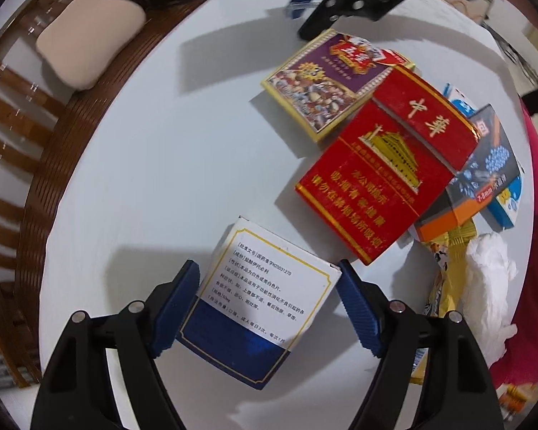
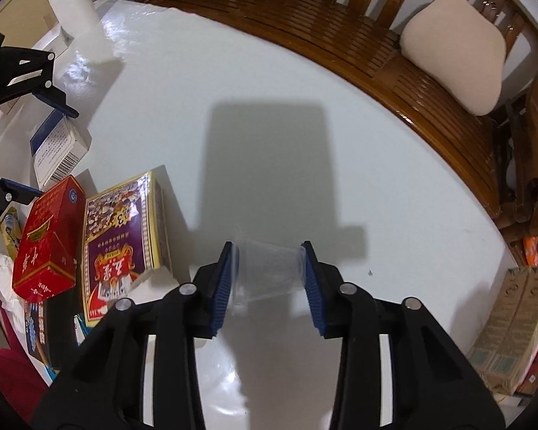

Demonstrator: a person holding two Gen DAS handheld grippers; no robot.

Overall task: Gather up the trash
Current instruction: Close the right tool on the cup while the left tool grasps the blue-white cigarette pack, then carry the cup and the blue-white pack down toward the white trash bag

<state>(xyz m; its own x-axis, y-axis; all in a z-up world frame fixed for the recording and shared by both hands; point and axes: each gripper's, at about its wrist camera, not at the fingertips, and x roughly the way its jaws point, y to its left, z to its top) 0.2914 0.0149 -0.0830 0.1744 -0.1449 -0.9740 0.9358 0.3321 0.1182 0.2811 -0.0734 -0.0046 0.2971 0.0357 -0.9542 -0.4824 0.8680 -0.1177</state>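
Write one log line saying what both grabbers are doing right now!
left gripper: around white-and-blue medicine box, contact unclear | right gripper: shut on clear plastic cup | table: more boxes piled beside

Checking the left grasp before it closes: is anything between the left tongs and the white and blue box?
Nothing visible. The white and blue box lies directly between the left tongs, apart from the red carton.

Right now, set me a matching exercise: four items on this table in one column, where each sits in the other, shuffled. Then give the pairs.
Items
1. white-and-blue medicine box
2. clear plastic cup
3. red cigarette carton
4. beige cushion

Places
A. on the wooden bench
B. between the right gripper's jaws
C. between the left gripper's jaws
D. in the pile beside the purple box

Pairs: 1-C, 2-B, 3-D, 4-A
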